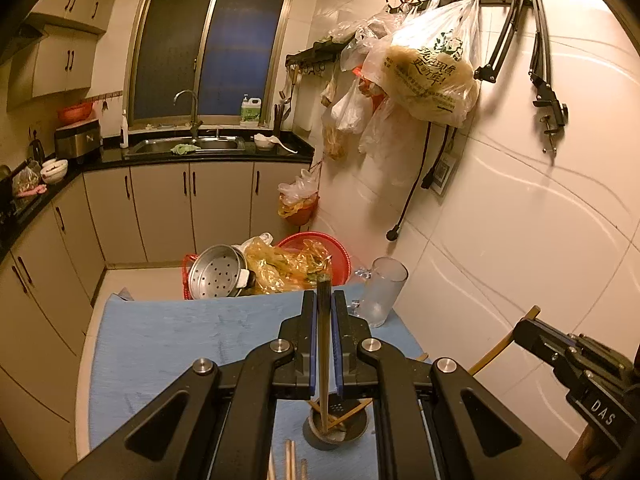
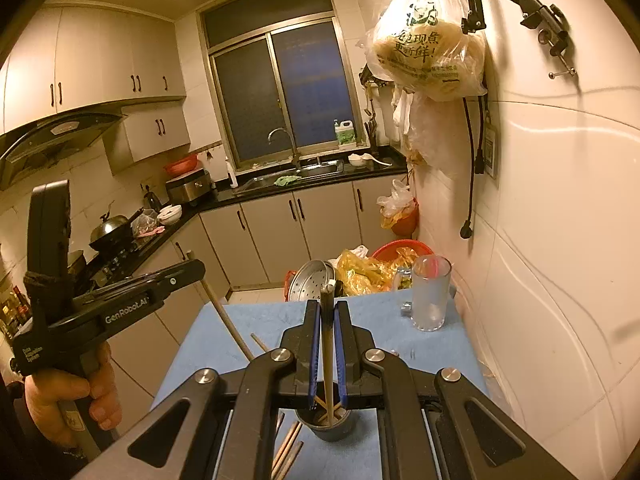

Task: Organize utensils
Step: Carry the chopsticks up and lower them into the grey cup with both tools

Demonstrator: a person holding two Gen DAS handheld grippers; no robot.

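My left gripper (image 1: 324, 296) is shut on a dark chopstick (image 1: 324, 344) that stands upright between its blue pads. The stick's lower end shows over the mouth of a grey cup (image 1: 352, 434) that holds several chopsticks. My right gripper (image 2: 327, 306) is shut on a pale chopstick (image 2: 328, 360) in the same way, above the same grey cup (image 2: 340, 432). In the right wrist view, a hand (image 2: 68, 396) holds the left gripper (image 2: 198, 270) at the left. The right gripper (image 1: 524, 328) shows at the right edge of the left wrist view. Loose chopsticks (image 2: 288, 448) lie on the blue cloth (image 2: 380, 320).
A clear glass mug (image 2: 430, 296) stands at the cloth's far right, close to the tiled wall (image 2: 560, 280). Beyond the table's far edge are a steel steamer pot (image 1: 218, 278), yellow bags (image 1: 280, 264) and a red basket (image 1: 316, 240). Cabinets and a sink counter (image 1: 188, 148) lie farther back.
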